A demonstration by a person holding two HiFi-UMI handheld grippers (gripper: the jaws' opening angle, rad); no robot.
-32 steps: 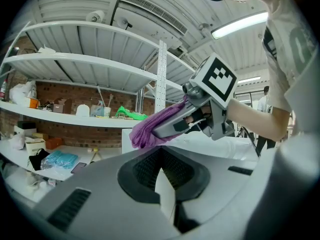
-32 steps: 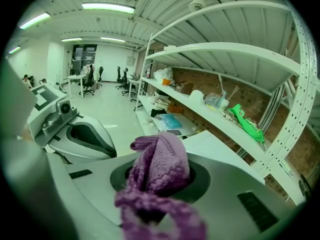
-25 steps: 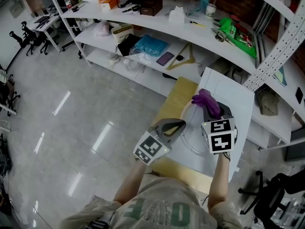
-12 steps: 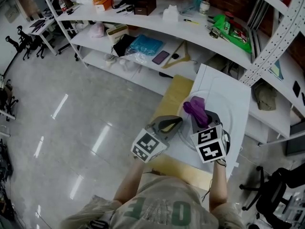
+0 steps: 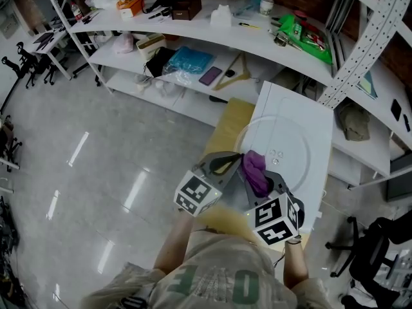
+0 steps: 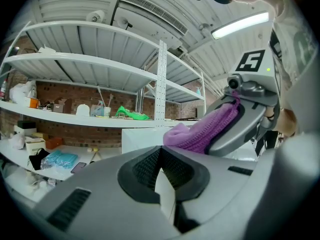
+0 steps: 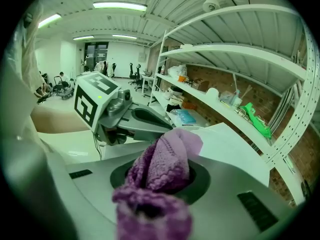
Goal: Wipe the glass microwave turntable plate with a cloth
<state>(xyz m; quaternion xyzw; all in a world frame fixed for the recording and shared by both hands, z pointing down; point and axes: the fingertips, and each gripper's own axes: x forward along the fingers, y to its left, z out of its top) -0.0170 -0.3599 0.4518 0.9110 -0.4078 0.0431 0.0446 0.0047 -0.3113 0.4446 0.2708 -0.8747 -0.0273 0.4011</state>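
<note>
The round glass turntable plate (image 5: 291, 148) lies on a white top (image 5: 322, 124). My left gripper (image 5: 237, 158) meets the plate's left rim, its jaws shut on a thin pale edge (image 6: 165, 196) that looks like the rim. My right gripper (image 5: 259, 177) is shut on a bunched purple cloth (image 5: 255, 166), which rests over the plate's near-left part, close beside the left gripper. In the right gripper view the cloth (image 7: 162, 166) fills the jaws, with the left gripper (image 7: 137, 120) just behind it. The left gripper view shows the cloth (image 6: 205, 131) at right.
A yellowish board (image 5: 233, 129) lies left of the white top. Long white shelves (image 5: 193, 18) with boxes, a teal bundle (image 5: 191, 60) and green items (image 5: 308, 37) run along the back. An office chair (image 5: 367, 256) stands at lower right. Shiny floor (image 5: 96, 159) is on the left.
My right gripper has drawn the purple cloth across the plate from its far side to its near-left part, toward me. The left gripper has stayed at the plate's left rim.
</note>
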